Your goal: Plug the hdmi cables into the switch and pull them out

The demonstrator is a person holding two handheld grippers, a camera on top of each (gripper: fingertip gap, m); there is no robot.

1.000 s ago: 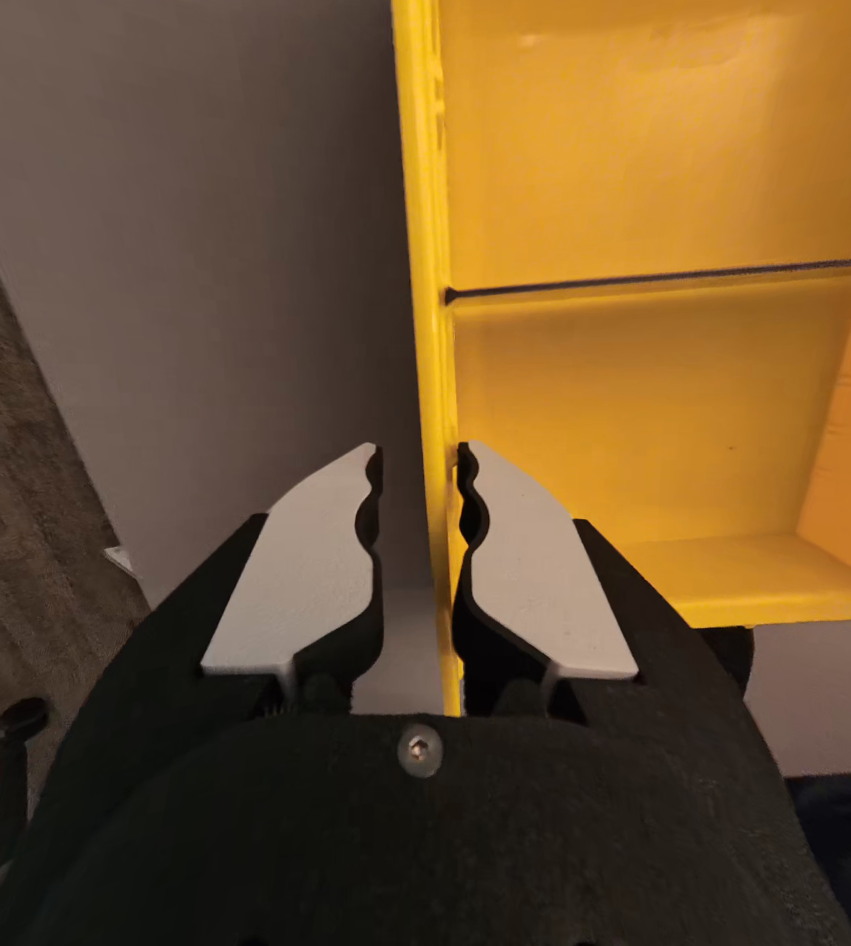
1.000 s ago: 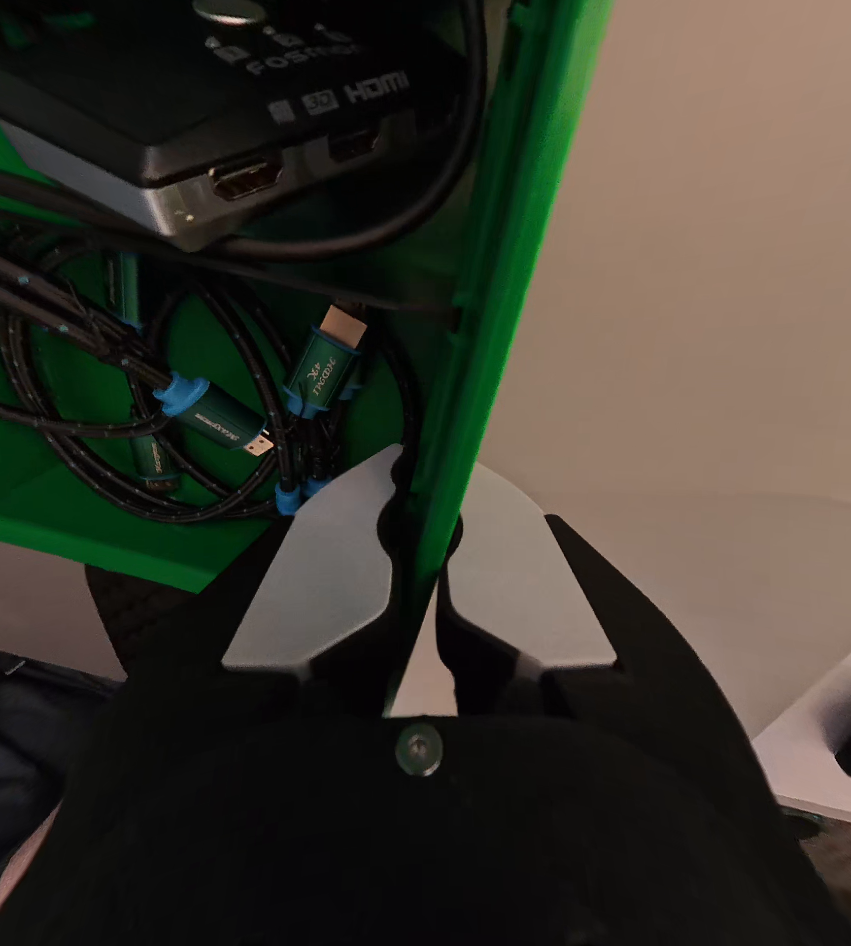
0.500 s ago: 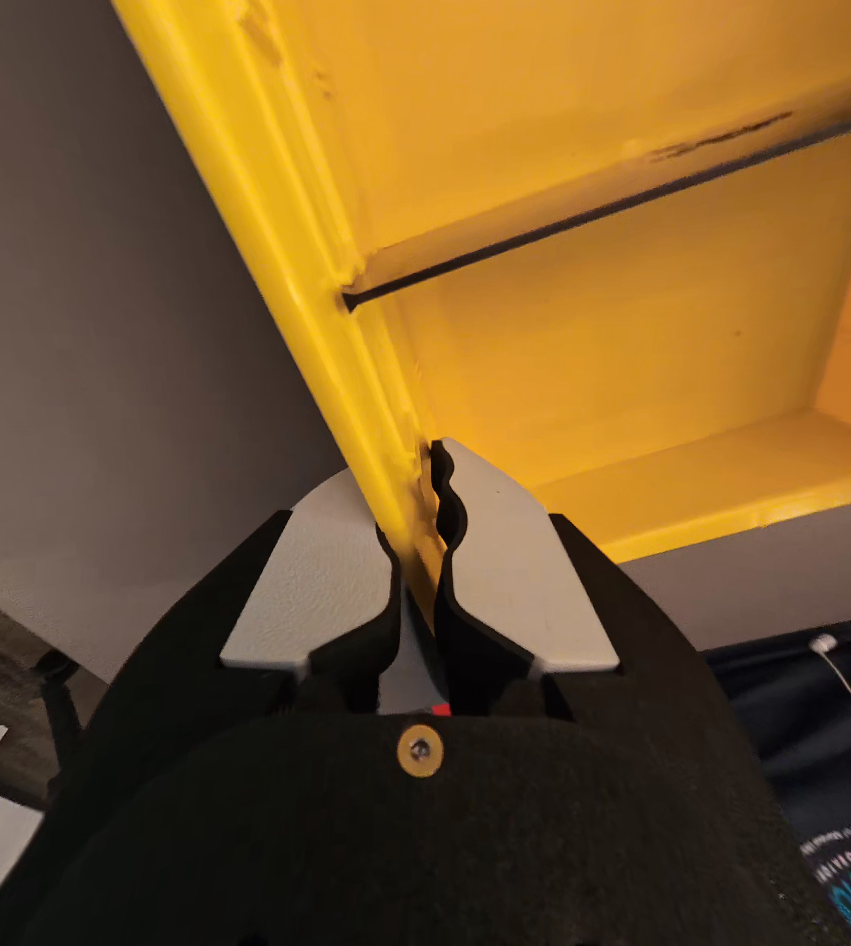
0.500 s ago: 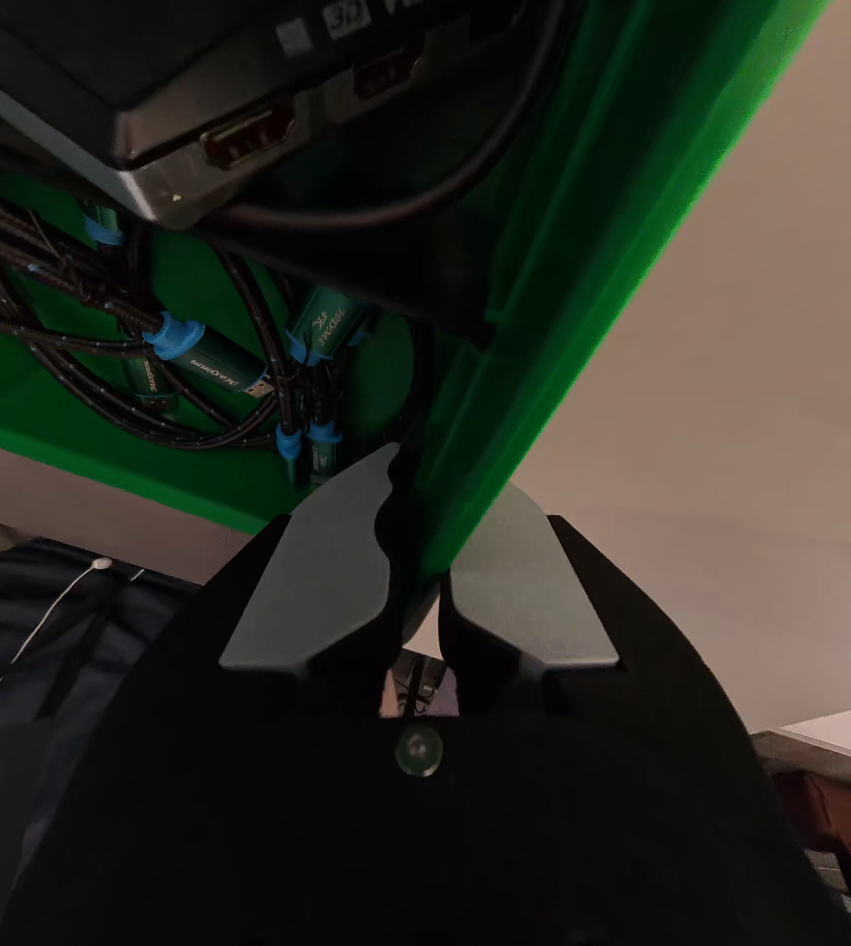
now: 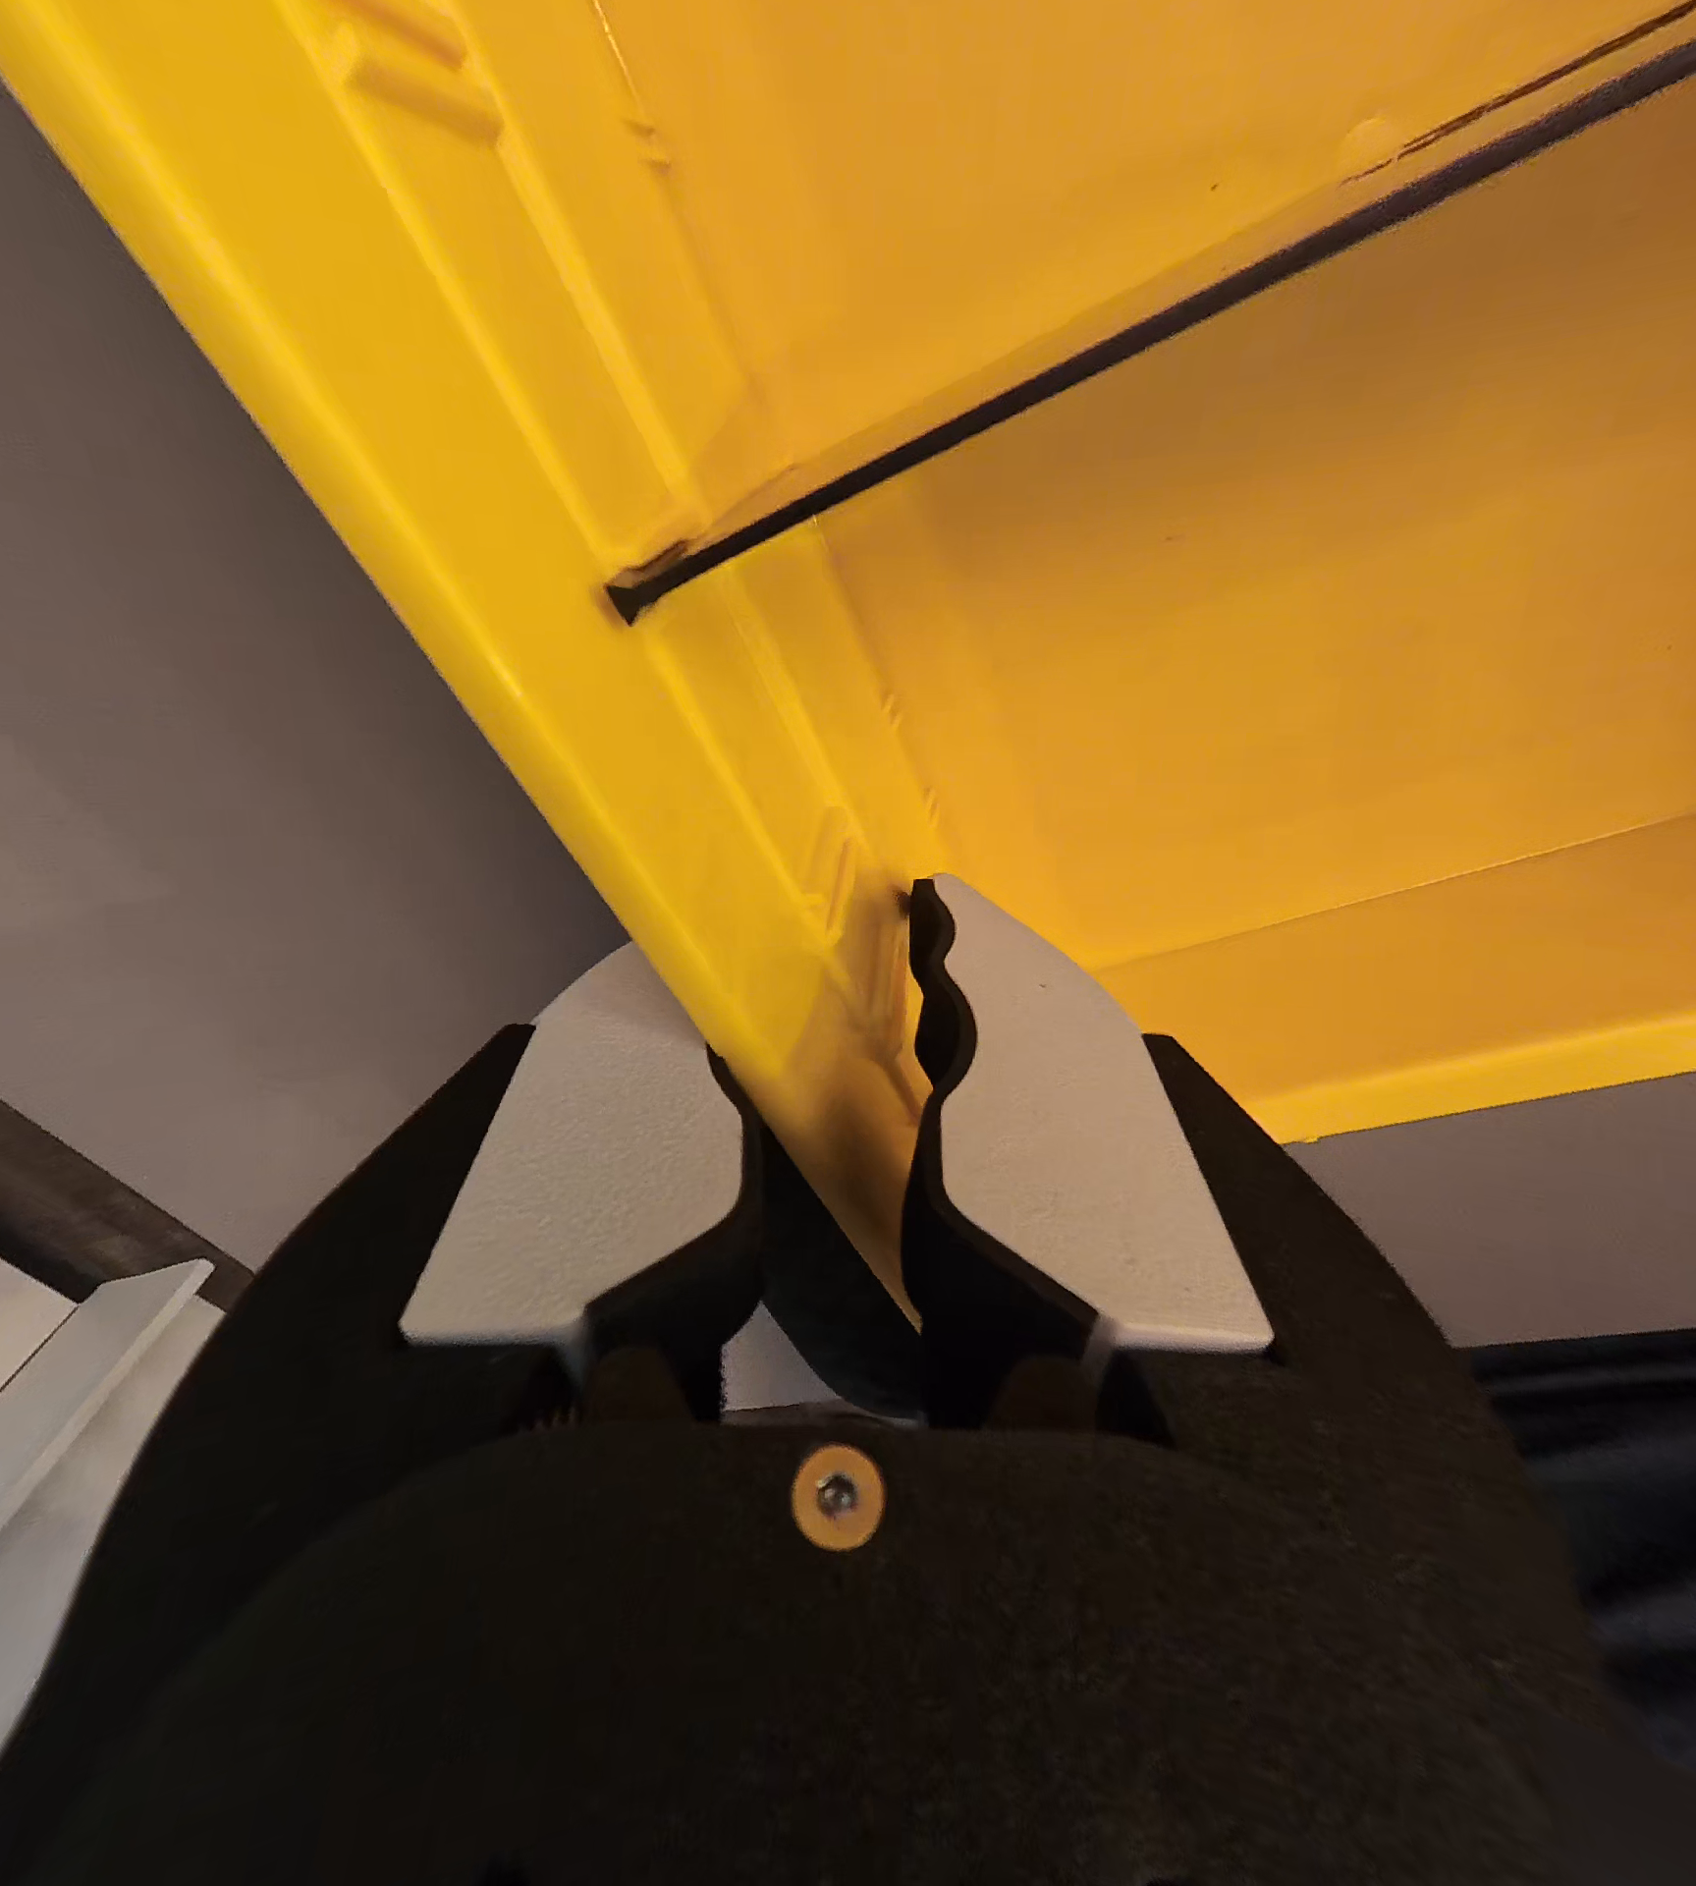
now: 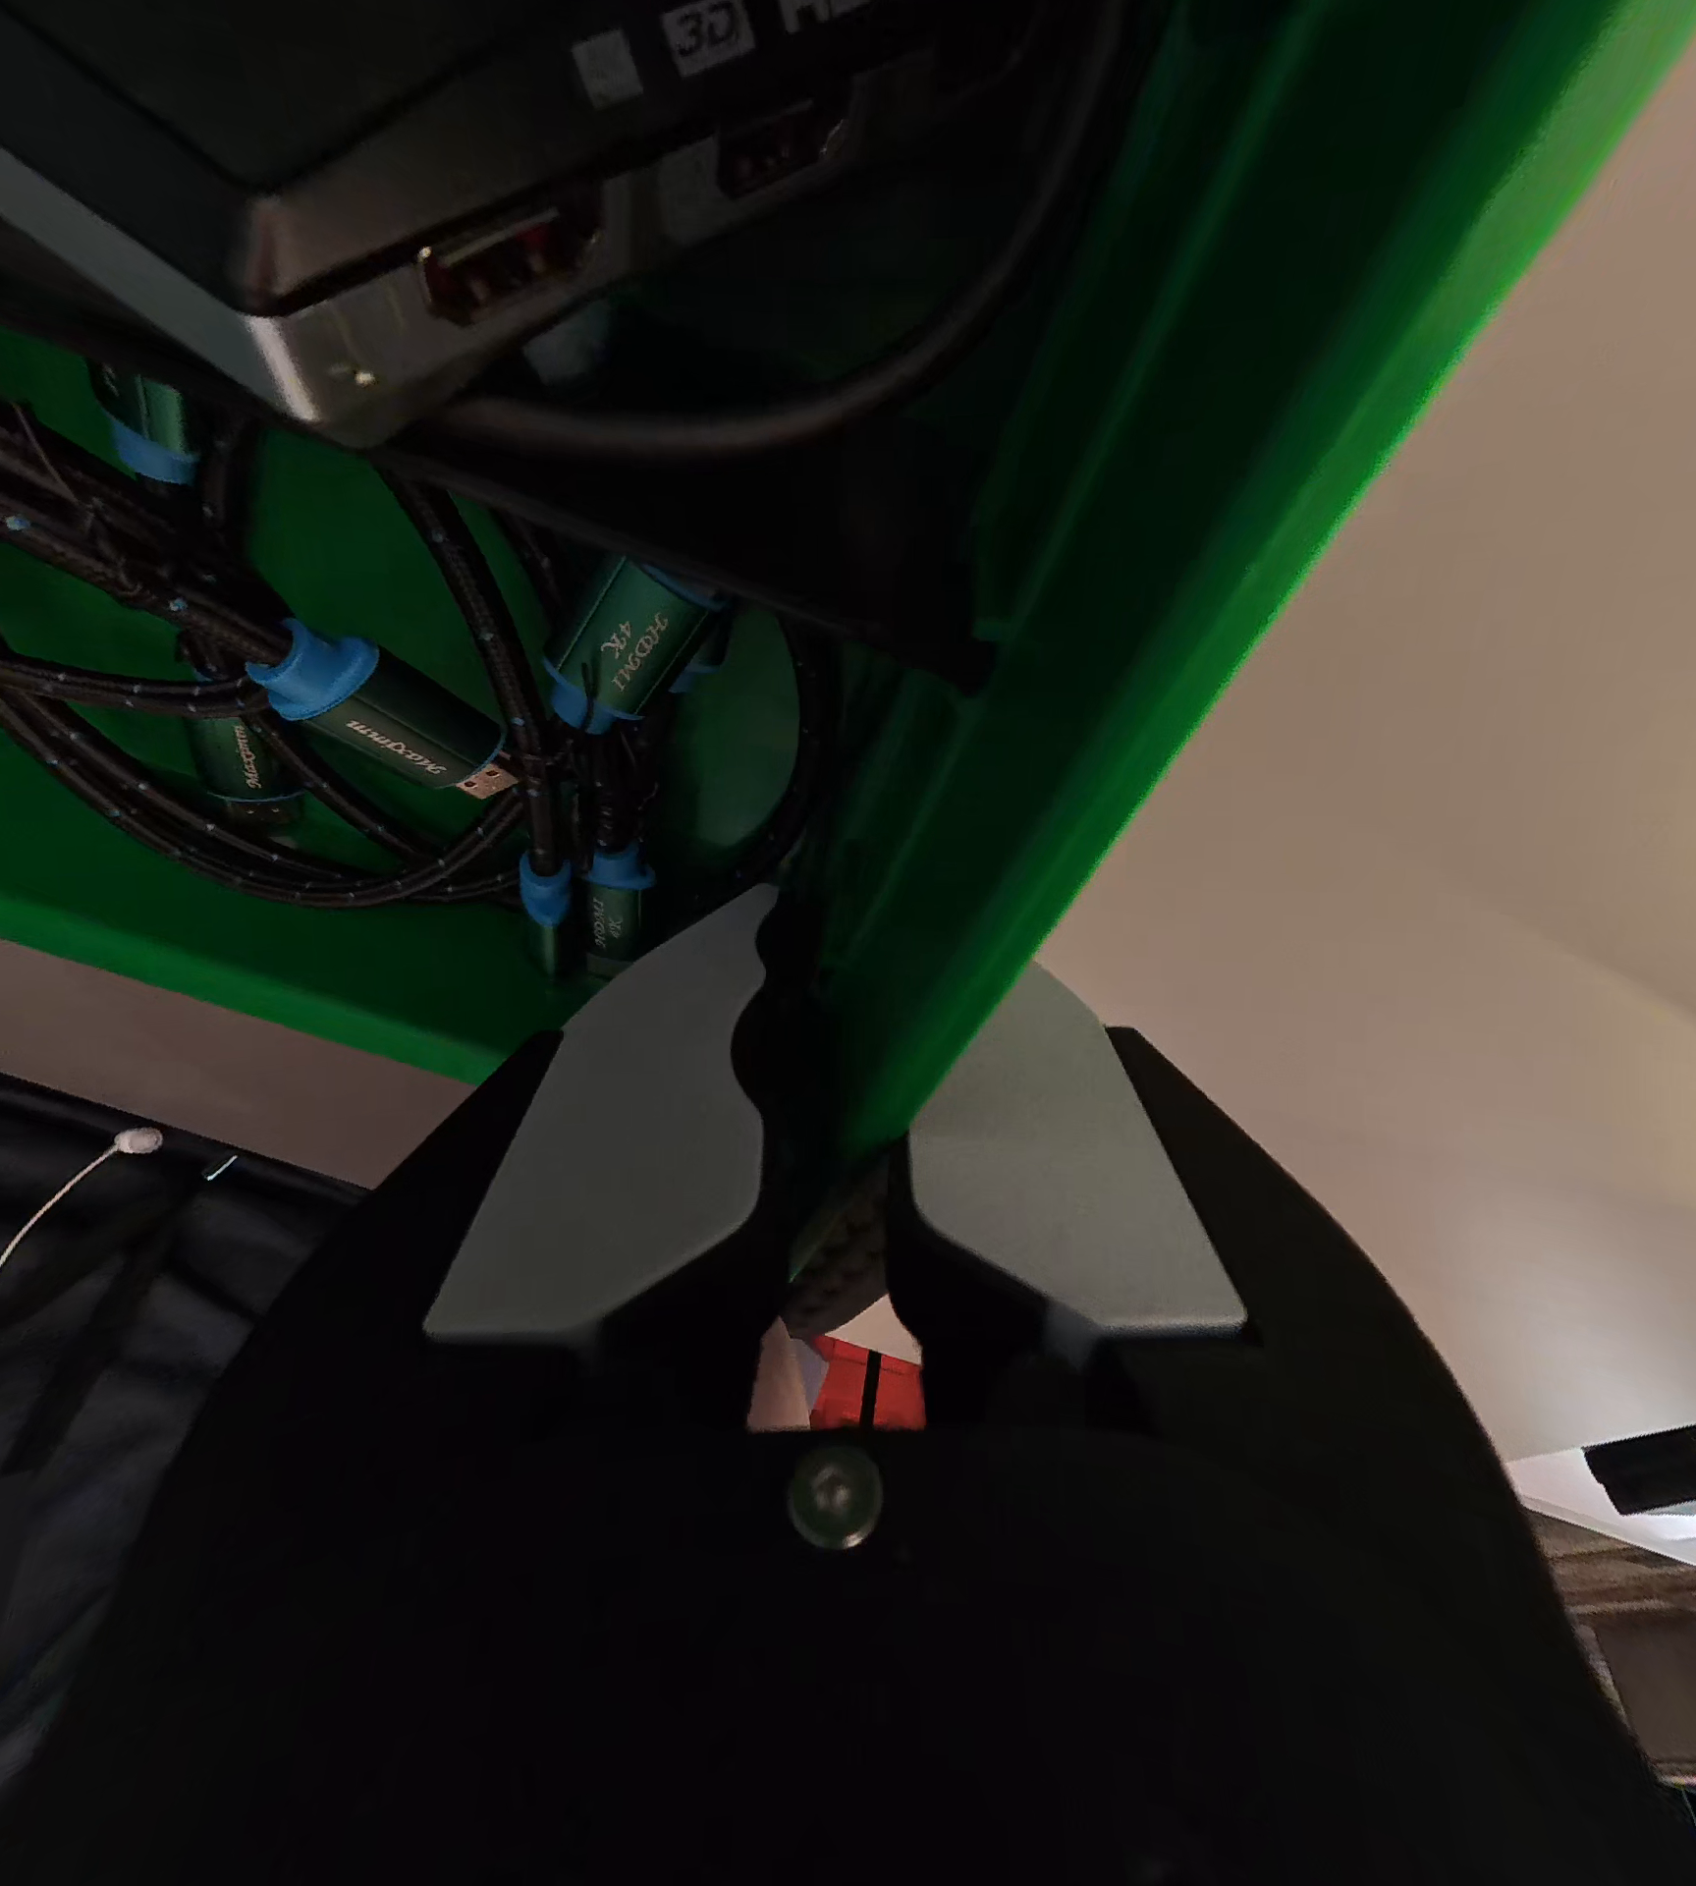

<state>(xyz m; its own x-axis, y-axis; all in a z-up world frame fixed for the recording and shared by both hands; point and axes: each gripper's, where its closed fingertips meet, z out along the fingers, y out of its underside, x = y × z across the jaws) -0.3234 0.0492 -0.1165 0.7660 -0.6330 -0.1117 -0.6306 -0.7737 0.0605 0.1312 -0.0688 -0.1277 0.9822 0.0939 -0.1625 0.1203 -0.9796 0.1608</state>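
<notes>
In the right wrist view my right gripper (image 6: 859,980) is shut on the right wall of a green bin (image 6: 1180,490). Inside the bin lie a black and silver HDMI switch (image 6: 395,204) with empty ports facing me, and several braided HDMI cables (image 6: 384,730) with green and blue plugs, all loose below the switch. In the left wrist view my left gripper (image 5: 823,970) is shut on the left wall of an empty yellow bin (image 5: 537,490). Both bins hang tilted in the grip, lifted off the surface.
A pale wall (image 6: 1435,816) stands behind the bins. A dark blue garment with a white cord (image 6: 58,1225) lies below. A white ledge (image 5: 27,1429) shows at the lower left of the left wrist view. A white shelf with a black box (image 6: 1680,1470) is at lower right. Some 45 cm of space lies between my two pairs of fingers.
Both grippers have closed on the bin walls and both bins have tipped and risen; the yellow bin now slants left, the green bin slants right, and the contents have come closer to the camera.
</notes>
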